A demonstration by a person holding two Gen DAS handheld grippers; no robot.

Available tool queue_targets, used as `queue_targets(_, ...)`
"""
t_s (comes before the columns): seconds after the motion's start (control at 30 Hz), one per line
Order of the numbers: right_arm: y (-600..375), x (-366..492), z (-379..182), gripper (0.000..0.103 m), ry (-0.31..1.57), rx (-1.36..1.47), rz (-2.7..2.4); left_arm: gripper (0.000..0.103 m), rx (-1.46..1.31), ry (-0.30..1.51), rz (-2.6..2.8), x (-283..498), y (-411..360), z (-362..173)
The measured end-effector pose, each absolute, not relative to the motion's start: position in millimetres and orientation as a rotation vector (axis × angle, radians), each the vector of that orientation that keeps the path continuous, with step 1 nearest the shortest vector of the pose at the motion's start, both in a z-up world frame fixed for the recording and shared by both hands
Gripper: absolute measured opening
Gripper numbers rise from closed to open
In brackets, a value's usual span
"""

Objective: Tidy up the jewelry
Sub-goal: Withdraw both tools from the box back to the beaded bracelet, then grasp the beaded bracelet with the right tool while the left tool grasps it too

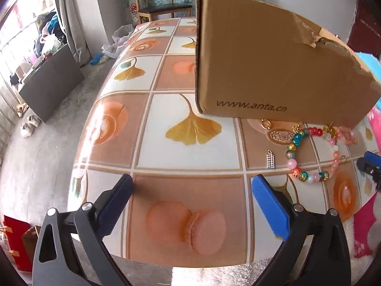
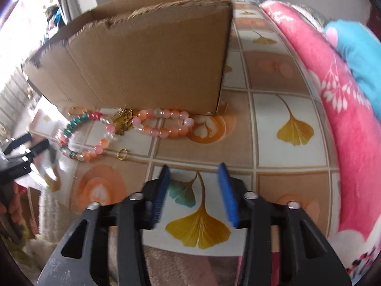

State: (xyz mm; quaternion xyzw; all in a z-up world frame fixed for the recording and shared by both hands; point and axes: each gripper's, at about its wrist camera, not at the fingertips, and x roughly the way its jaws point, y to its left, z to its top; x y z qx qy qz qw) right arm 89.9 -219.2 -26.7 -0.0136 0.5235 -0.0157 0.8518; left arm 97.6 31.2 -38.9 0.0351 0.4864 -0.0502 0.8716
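With both the left gripper [image 1: 191, 194] and the right gripper [image 2: 194, 180] spread and empty, the right should go forward-left to the pink bead bracelet [image 2: 164, 122] and pinch one strand, not the cardboard box [image 2: 142, 59] behind it.

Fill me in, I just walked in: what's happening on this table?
A person holds a gripper in each hand over the patterned table. Both the left gripper and right gripper are open and empty. Two beaded bracelets, a multicolored one and a pink one, lie untouched beside a cardboard box.
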Motion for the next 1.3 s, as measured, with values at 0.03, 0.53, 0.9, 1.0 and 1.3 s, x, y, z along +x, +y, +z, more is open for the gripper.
queue_targets(0.03, -221, 90, -28, 0.064, 1.107, -0.022, -0.032, 0.098, 0.078, 1.008, -0.105, 96, 31, -39)
queue_targets(0.53, -233, 110, -40, 0.095, 1.199, -0.053, 0.007, 0.098, 0.087, 0.999, -0.138, 96, 32, -40)
queue_targets(0.9, -192, 126, 5, 0.078, 1.065, 0.076, 0.163, 0.098, 0.094, 0.987, -0.159, 97, 34, -41)
queue_targets(1.0, -173, 140, -6, 0.054, 1.099, 0.058, 0.197, 0.098, 0.096, 0.983, -0.165, 98, 35, -41)
queue_targets(1.3, -146, 152, -17, 0.022, 1.140, -0.033, 0.195, 0.099, 0.105, 0.972, -0.182, 98, 34, -41)
